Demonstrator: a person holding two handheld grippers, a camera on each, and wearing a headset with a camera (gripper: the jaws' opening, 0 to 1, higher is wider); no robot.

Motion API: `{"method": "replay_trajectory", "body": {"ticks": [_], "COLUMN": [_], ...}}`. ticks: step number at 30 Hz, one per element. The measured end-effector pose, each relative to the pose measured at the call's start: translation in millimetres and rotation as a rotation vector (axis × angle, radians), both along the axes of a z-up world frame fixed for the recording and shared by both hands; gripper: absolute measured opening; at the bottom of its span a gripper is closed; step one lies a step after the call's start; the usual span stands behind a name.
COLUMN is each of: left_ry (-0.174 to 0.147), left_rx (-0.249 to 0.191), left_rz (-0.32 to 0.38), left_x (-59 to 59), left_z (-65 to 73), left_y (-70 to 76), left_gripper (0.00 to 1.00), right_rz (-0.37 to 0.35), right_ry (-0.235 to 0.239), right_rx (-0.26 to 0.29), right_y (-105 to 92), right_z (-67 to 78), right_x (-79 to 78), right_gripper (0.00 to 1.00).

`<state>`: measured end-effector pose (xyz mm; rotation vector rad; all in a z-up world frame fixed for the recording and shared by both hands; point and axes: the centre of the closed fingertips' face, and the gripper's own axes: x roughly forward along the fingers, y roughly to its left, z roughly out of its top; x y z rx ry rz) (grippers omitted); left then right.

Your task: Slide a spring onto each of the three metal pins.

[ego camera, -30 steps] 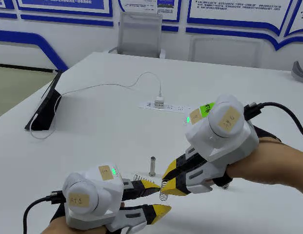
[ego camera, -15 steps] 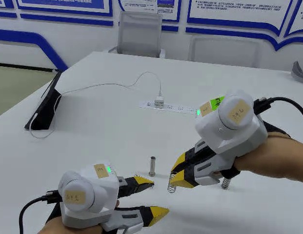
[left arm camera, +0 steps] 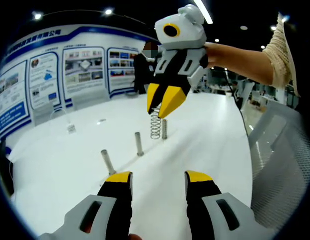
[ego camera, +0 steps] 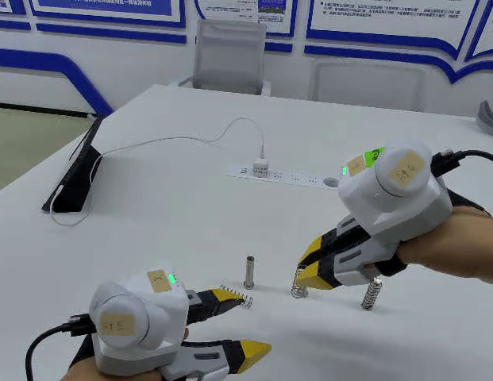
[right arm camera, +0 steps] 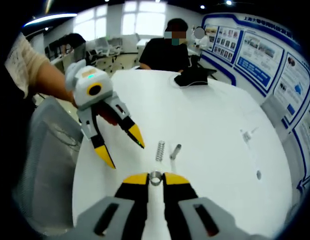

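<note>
The right gripper (ego camera: 300,275) hangs low over the white tabletop (ego camera: 167,222), its fingers drawn narrow and pinching a spring (ego camera: 299,286) near its upper end. The spring stands upright with its lower end on the tabletop. In the right gripper view it appears end-on as a small ring between the yellow fingertips. Whether a pin runs inside it cannot be told.

A bare pin (ego camera: 249,271) stands upright just to the left of that spring, apart from it. A second spring (ego camera: 235,296) lies on its side on the tabletop in front of the pin, just beside the upper fingertip of the left gripper (left arm camera: 158,176). That gripper's fingers are spread wide with nothing between them, pointed toward the pin and the right gripper.

A third spring (ego camera: 371,293) stands slightly tilted to the right of the held one, close under the right gripper's body. Whether it sits on a pin cannot be told.

Farther back on the tabletop lies a white power strip (ego camera: 282,175) with a cable plugged in.
</note>
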<state>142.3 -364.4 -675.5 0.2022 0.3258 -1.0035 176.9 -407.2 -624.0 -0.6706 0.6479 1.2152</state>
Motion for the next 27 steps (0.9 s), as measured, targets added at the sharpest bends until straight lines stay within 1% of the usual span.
{"method": "replay_trajectory", "body": {"ticks": [10,14,20,27], "left_ry": [0.009,0.011,0.013,0.020], "left_rx": [-0.004,-0.005,-0.008,-0.012], "left_rz": [0.007,0.011,0.018,0.025], "left_x": [-0.4,0.2,1.2,2.2], "left_z": [-0.7,-1.4,-1.1,-2.1], "left_y": [1.0,1.8,3.5,5.4], "left_gripper": [0.44,0.45,0.45,0.46], "right_rz": [-0.071,-0.098,-0.135,-0.155], "right_ry": [-0.027,-0.037,-0.046,-0.033], "right_rx": [0.008,0.011,0.028,0.021], "right_y": [-13.4,-16.6,-17.2,-17.7], "right_z": [4.5,3.0,2.1,-6.2], "right_x": [21.7,30.7,44.6,49.2], "right_gripper": [0.12,0.12,0.12,0.12]}}
